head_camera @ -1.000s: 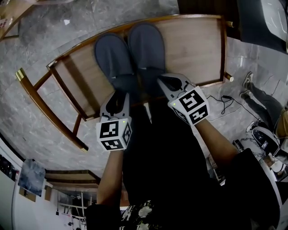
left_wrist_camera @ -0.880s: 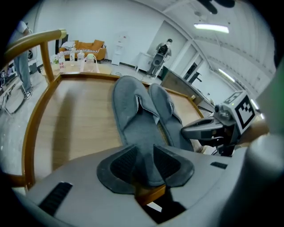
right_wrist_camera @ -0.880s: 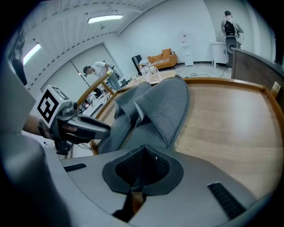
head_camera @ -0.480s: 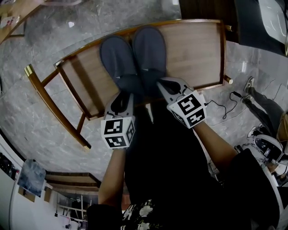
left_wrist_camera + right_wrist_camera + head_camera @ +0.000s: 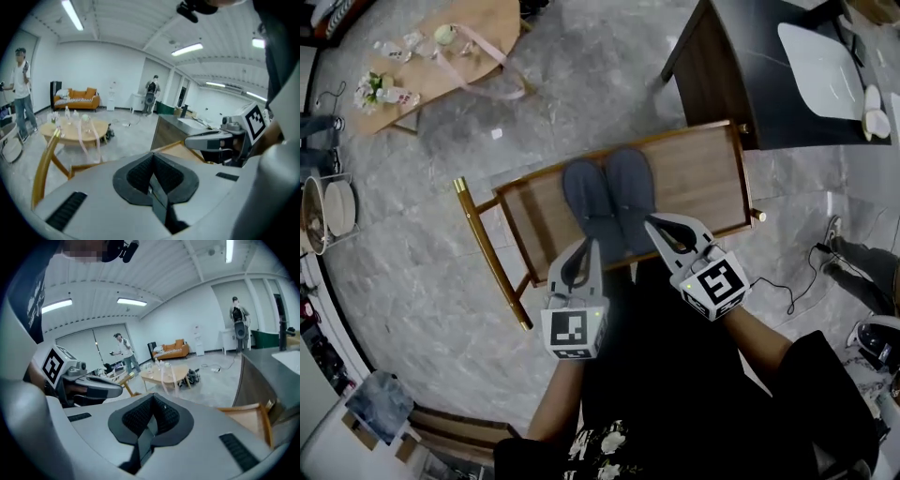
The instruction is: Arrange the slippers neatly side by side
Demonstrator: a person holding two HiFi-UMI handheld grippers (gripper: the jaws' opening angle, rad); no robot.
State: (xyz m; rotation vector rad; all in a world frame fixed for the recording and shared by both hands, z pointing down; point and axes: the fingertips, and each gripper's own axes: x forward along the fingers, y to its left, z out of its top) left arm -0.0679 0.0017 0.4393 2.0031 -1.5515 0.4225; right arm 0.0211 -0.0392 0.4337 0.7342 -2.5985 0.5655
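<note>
1. While both pairs of tongs hang empty, two dark grey slippers (image 5: pixel 628 192) of soft, matt fabric lie on the rectangular worktop (image 5: pixel 703 178) of brown wood grain.
2. The slippers sit side by side with their long edges touching. Their rounded toes point to 12 o'clock in the head view and their heels to 6 o'clock, by the worktop's near edge.
3. A slim, shiny gold-coloured metal frame (image 5: pixel 492 253) edges the worktop at its 9 o'clock end. All of it stands on a glossy grey floor (image 5: pixel 422 244) with marble veining.
4. The left tongs (image 5: pixel 590 244), smooth grey plastic, show at 6 o'clock of the left slipper's heel. In the left gripper view the left tongs (image 5: pixel 152 174) have just been closing. Their black ribbed pads (image 5: pixel 138 176) are now pressed together with nothing between them.
5. The right tongs (image 5: pixel 653 225) show at 5 o'clock of the right slipper. In the right gripper view the right tongs (image 5: pixel 151 417) are likewise pressed together, and their black textured pads (image 5: pixel 136 418) pinch nothing.
6. A pale round wooden table (image 5: pixel 478 28) draped with pink ribbon stands well apart, at 10 o'clock in the head view.
</note>
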